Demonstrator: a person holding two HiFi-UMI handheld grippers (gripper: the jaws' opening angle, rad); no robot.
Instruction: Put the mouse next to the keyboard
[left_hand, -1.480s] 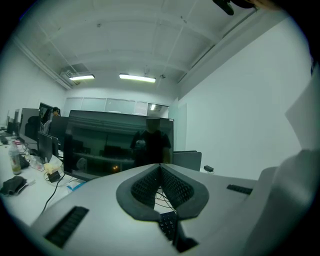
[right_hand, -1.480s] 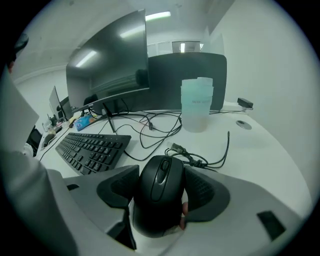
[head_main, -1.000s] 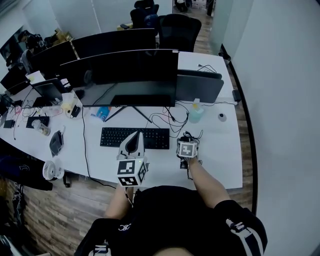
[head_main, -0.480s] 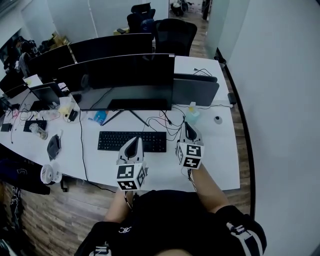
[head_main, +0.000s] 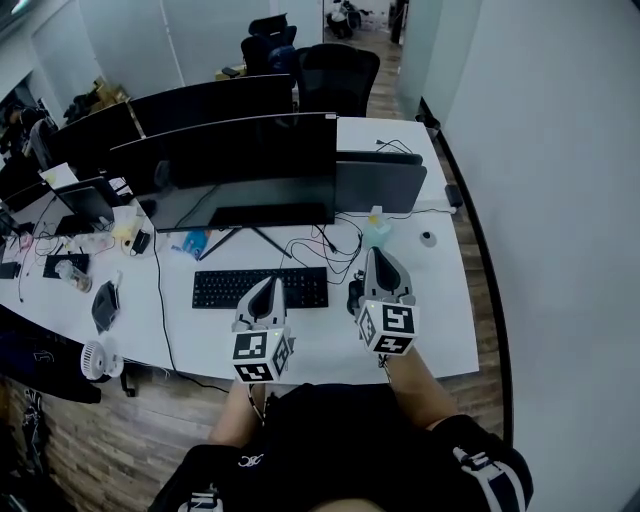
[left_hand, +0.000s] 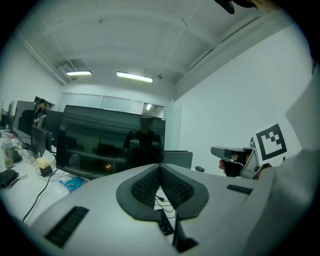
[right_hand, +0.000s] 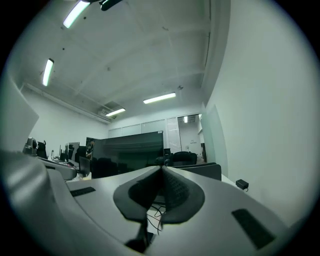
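Well, the biggest thing in front of me is the white desk (head_main: 445, 325), running from my 9 o'clock round to my 3 o'clock. On it, at my 12 o'clock, stands a row of dark monitors (head_main: 240, 165).

Nearer to me, at about 11 o'clock, the black keyboard (head_main: 250, 288) lies flat on the desk with its long side towards me. At the keyboard's 3 o'clock, just beside its right end, sits a small dark shape that I take for the mouse (head_main: 352, 296). It is too small for me to say whether it touches the keyboard. Loose black cables (head_main: 330, 245) trail from its 12 o'clock side back towards the monitors, and a pale bottle (head_main: 375, 228) stands past it at about 1 o'clock.

My left gripper (left_hand: 160, 170) hangs above the keyboard's near edge. Its jaws are clenched pad against pad and there is nothing between them. My right gripper (right_hand: 161, 170) is at the mouse's 3 o'clock, raised off the desk and tilted up towards the far wall. Its jaws are closing down pad to pad, and they too have nothing between them, so I hold nothing in either.

As I judge it, the task is all but done: the mouse lies by the keyboard and is out of my grip. What may be left is only to draw my right gripper clear without catching the cables.
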